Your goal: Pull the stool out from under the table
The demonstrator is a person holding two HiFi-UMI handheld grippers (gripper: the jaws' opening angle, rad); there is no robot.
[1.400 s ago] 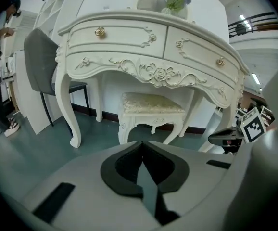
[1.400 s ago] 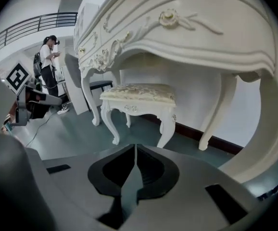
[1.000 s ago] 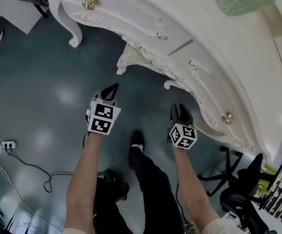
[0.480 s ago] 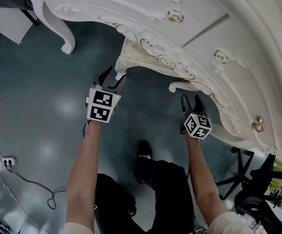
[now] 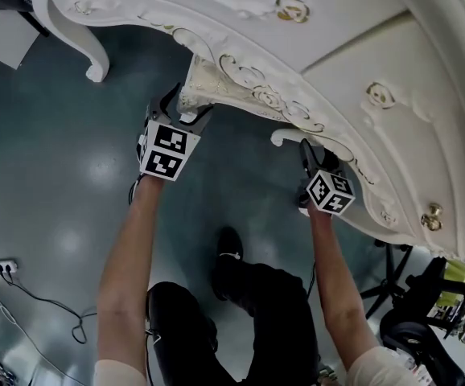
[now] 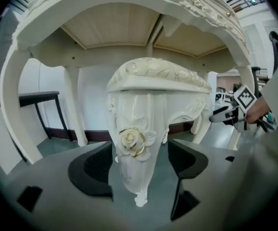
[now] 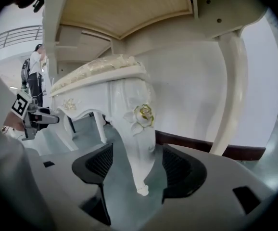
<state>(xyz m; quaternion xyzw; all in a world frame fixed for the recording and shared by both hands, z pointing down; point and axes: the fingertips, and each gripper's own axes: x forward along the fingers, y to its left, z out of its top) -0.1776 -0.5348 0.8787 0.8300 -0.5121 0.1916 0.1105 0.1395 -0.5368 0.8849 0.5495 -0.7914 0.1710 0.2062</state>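
A white carved stool (image 5: 220, 83) stands under the white ornate table (image 5: 361, 47). My left gripper (image 5: 183, 107) is at the stool's left front leg, and its jaws are opening. In the left gripper view that leg (image 6: 135, 150), with a gold-edged rose, stands between the dark pads (image 6: 96, 170) of the left gripper (image 6: 139, 166) without being pressed. My right gripper (image 5: 314, 155) is at the right front leg with its jaws opening too. In the right gripper view this leg (image 7: 140, 129) sits between the spread pads of the right gripper (image 7: 136, 170), nearer the right pad (image 7: 177, 167).
A curved table leg (image 5: 88, 51) stands on the teal floor at the left. A power strip and cable (image 5: 3, 270) lie at the lower left. An office chair (image 5: 413, 328) is at the lower right. My foot (image 5: 228, 244) is behind the grippers. A person (image 7: 34, 76) stands far off.
Both grippers moved forward from open floor up to the stool's front legs. Their jaws spread from nearly shut to wide, and a leg now stands inside each pair.
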